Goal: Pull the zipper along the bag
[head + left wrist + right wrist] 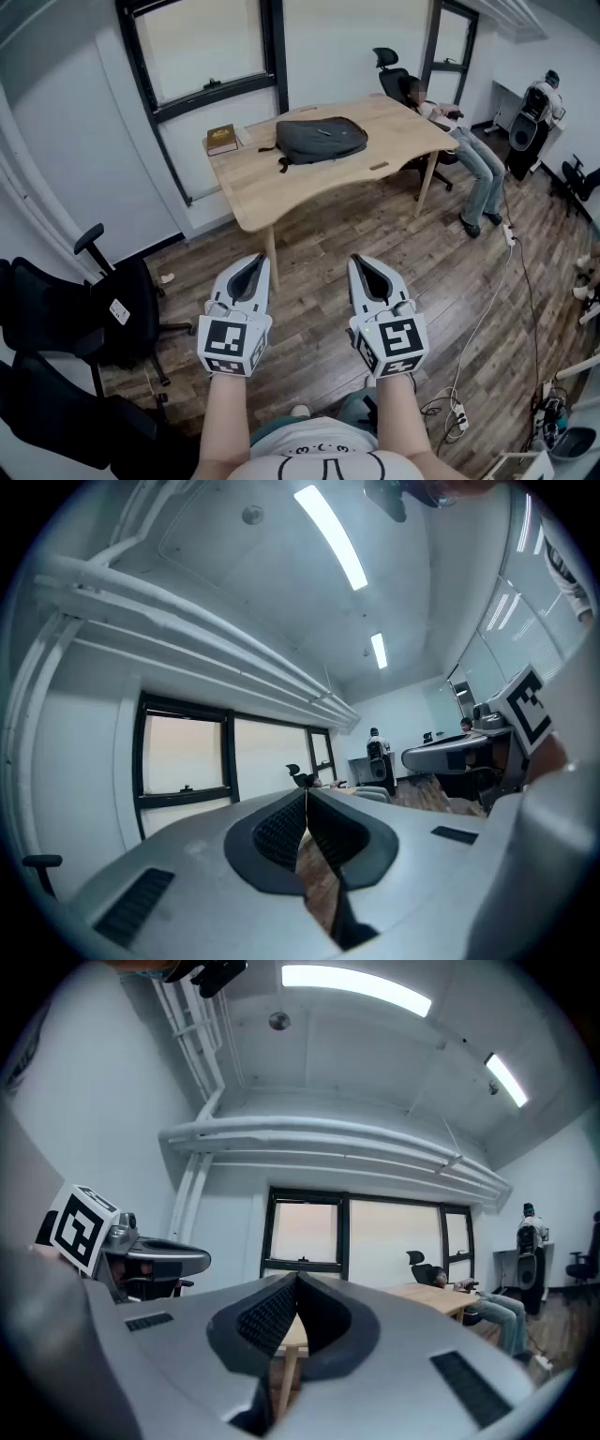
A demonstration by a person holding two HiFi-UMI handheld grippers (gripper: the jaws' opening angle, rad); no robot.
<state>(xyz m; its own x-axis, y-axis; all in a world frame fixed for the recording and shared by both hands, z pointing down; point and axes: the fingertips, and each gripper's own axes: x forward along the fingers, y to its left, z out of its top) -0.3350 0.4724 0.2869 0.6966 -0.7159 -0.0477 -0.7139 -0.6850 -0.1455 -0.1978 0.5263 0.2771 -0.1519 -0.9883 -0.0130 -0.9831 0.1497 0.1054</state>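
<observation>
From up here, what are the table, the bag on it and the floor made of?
The table looks like pale wood, smooth and matte, with faint grain. The bag seems to be dark grey fabric, soft and slumped, though it is too far to be sure. The floor looks like brown wooden planks, maybe laminate, with visible board lines.

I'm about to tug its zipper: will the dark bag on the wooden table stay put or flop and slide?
The dark bag lies flat and slumped, so it is probably soft fabric, likely to bunch under a pull. It looks fairly empty, so probably light and apt to slide on the smooth wooden table.
</observation>
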